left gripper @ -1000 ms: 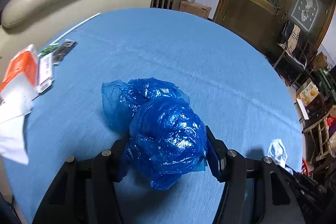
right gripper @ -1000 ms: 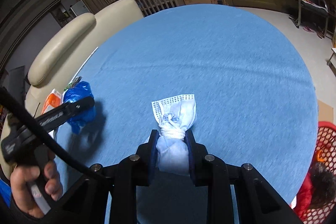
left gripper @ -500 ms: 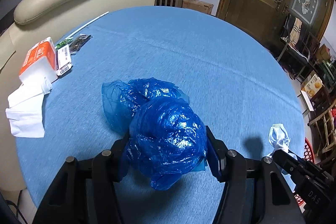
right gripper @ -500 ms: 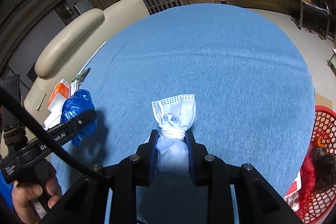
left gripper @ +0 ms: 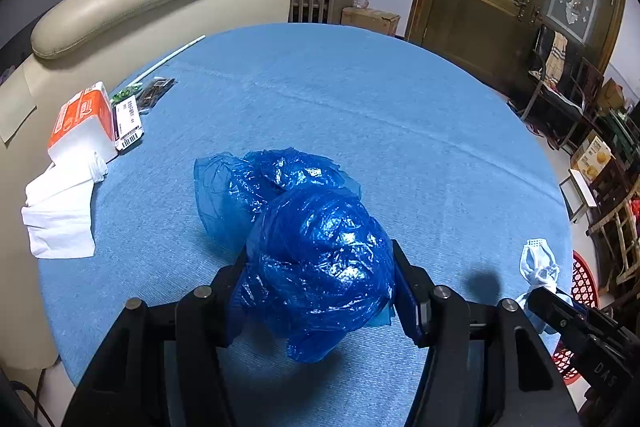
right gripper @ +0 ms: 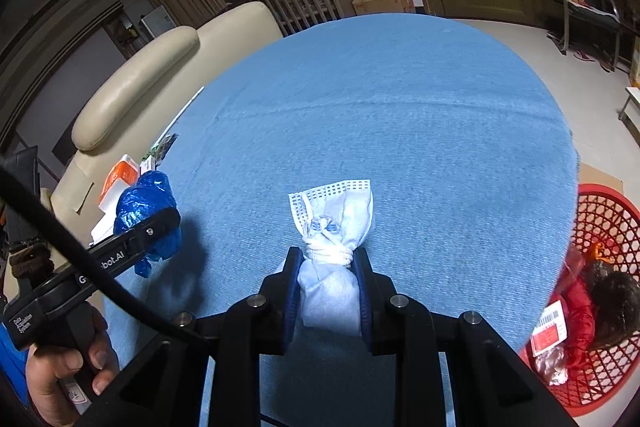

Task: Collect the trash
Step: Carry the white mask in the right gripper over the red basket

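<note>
Midway: left gripper (left gripper: 320, 287) clamped on blue plastic wad (left gripper: 316, 259), right gripper (right gripper: 326, 287) pinched tight on knotted face mask (right gripper: 334, 223) — both above table (right gripper: 400, 107). Red basket (right gripper: 600, 227) at three o'clock, partly filled; tissue pack (left gripper: 82, 119) and wrappers left at nine o'clock — uncollected.

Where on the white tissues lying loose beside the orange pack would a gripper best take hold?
Take the white tissues at the crumpled, raised fold next to the orange pack, coming down from above. The rest lies flat on the blue tablecloth and partly overhangs its edge, giving little to pinch.

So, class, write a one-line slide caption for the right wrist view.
Right gripper clamps a tied face mask above the blue table, red basket alongside.
</note>
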`<state>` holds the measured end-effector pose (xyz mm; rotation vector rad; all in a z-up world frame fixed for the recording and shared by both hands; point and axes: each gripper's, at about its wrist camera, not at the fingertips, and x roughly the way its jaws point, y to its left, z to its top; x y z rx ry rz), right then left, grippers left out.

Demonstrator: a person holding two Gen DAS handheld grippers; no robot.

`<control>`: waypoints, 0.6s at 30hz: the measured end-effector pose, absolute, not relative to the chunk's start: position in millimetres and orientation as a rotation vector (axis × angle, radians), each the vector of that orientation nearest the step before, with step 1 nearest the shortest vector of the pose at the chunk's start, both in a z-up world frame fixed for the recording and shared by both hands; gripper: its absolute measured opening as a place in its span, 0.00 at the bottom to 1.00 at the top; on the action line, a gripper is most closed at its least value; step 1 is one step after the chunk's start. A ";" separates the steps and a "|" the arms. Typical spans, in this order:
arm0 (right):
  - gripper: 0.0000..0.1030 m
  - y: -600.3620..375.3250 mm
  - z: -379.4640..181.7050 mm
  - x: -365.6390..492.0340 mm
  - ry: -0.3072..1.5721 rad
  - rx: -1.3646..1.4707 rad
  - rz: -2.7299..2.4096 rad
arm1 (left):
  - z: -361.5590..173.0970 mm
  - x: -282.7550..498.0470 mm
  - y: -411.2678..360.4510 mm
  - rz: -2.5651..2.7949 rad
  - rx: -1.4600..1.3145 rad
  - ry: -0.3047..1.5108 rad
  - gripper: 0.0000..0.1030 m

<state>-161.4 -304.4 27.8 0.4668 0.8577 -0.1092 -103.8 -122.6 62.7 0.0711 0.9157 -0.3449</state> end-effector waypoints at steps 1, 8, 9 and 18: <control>0.26 -304.2 28.2 -160.4 0.856 0.469 -0.112 | 63.2 -103.8 -122.9 -0.347 0.073 0.914 0.61; 0.26 -314.2 34.5 -180.4 0.821 0.498 -0.134 | 66.7 -103.1 -128.7 -0.370 0.093 0.899 0.61; 0.26 -316.2 36.3 -183.3 0.813 0.503 -0.139 | 66.7 -102.6 -129.9 -0.372 0.097 0.897 0.61; 0.26 -334.7 43.5 -205.9 0.770 0.541 -0.177 | 67.1 -102.5 -149.1 -0.416 0.139 0.885 0.61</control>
